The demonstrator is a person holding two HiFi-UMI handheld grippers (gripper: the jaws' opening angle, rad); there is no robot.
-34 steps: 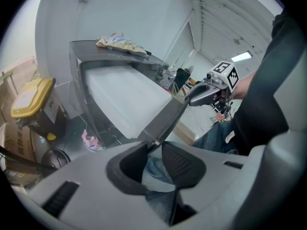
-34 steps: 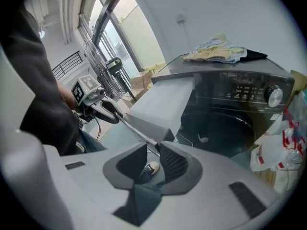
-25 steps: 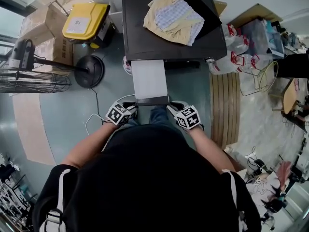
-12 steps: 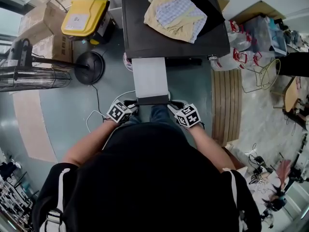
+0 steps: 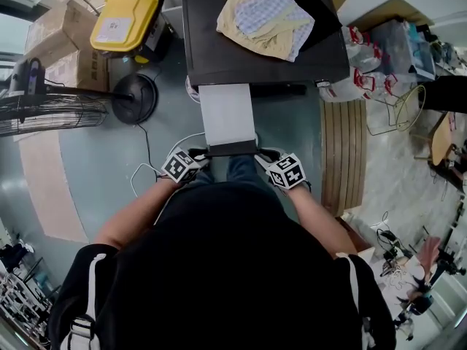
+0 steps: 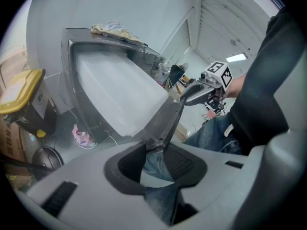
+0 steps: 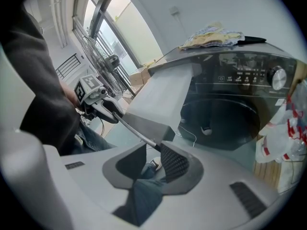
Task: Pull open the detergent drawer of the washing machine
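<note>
Drawer (image 5: 227, 115) is out a long way from the washer (image 5: 219, 57), sticking toward the person, white top face up. Its dark front (image 5: 232, 149) is the near end, just above the person's knees. The compartments can't be made out; the top reads as one flat white slab.

Left gripper (image 6: 152, 151) is at the front's left corner. Its jaws are narrow and have just been opening. The corner sits between the tips, and a firm clamp is not evident. Jeans show through the gap.

Right gripper (image 7: 152, 153) is at the right corner, with a similar narrow gap. The front's thin edge reaches in against one pad (image 7: 173, 163), and the other jaw stands clear of it.

From the head view both jaw pairs are mostly hidden under the marker cubes.

The person's black top (image 5: 219, 268) fills the lower frame and hides the legs and most of the floor.

Clothes (image 5: 266, 13) are heaped on the washer lid, cut off at the top edge. The door (image 7: 220, 123) and dial (image 7: 277, 77) show only in the right gripper view.

Yellow bin (image 5: 125, 22) and fan (image 5: 44, 111) stand left of the washer, and bags (image 5: 350, 86) lie to its right.
</note>
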